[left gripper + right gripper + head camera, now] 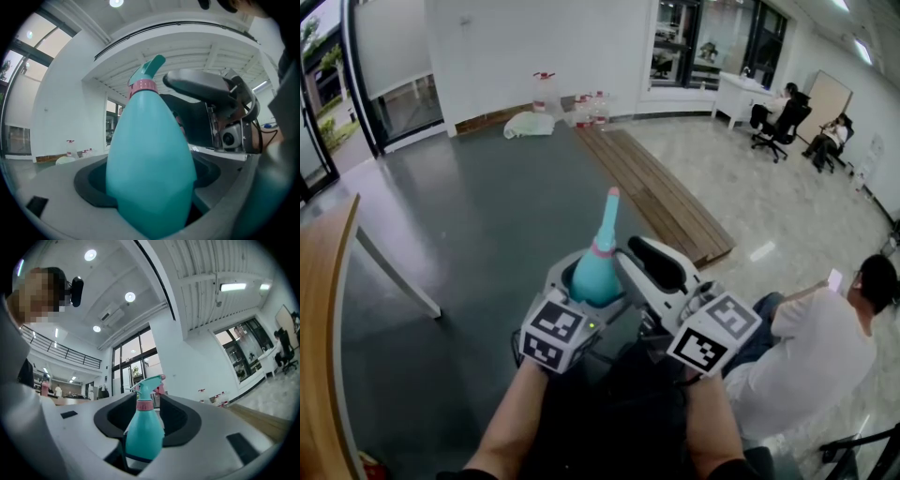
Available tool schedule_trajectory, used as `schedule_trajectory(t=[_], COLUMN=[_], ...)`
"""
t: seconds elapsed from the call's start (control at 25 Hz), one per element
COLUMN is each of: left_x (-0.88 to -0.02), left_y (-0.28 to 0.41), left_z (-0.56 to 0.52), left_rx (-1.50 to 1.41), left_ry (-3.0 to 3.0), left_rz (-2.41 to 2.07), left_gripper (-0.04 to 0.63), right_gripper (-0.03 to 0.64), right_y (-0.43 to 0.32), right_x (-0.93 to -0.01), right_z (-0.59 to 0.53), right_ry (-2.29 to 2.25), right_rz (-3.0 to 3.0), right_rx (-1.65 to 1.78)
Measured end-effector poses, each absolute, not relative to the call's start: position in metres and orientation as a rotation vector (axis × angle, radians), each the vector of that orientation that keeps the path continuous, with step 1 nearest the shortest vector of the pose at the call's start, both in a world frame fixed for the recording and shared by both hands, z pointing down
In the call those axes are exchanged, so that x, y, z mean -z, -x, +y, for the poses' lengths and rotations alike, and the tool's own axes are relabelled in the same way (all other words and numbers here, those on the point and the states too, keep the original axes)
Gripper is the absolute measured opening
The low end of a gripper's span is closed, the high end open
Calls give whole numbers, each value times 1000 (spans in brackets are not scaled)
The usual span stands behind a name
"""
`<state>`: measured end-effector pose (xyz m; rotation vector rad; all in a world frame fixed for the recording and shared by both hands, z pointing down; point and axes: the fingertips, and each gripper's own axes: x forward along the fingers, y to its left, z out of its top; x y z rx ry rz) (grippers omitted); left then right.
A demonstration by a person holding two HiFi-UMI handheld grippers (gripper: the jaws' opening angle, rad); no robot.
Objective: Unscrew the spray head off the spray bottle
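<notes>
- The left gripper (591, 291) is clamped on the belly of the teal spray bottle (596, 272) and holds it upright over a dark floor (478, 216).
- The right gripper (147, 420) sits just beside it, its jaws spread wide with the bottle's lower body standing in the gap between them.
- A pink collar (602, 249) rings the neck, with the teal spray head (609, 211) seated above it.
- Wooden planks (661, 192) lie beyond, and a person in white (816, 361) sits at right.
</notes>
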<state>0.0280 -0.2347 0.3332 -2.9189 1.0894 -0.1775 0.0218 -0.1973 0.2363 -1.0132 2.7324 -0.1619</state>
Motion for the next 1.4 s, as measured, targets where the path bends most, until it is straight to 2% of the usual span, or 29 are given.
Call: schedule_trajectory(t=[0.04,0.12,0.36,0.44,0.72,1.4], left_x=[-334,-334,-334,-333,-339,-350], left_y=[-29,-30,-38,-40,-45,-61], left_z=[-234,-232,-225,-223,-212,-159], left_rx=[179,182,196,198,236,348], left_ry=[2921,2923,2914,2917,2925,3022], left_rz=[1085,1074,1027,1012,863,299], left_gripper=[445,445,445,445,442,442], right_gripper=[157,164,162,129,133,132], right_y=[-18,-14,-8,-10,-13,-27], right_x=[-237,-240,-245,-244,-249,-256], right_z=[-197,-198,-196,-195,-186,-152], right_ry=[992,995,969,969,887,586], right_rz=[2742,2768,2821,2828,2913,2995], right_rx=[180,189,152,140,38,56])
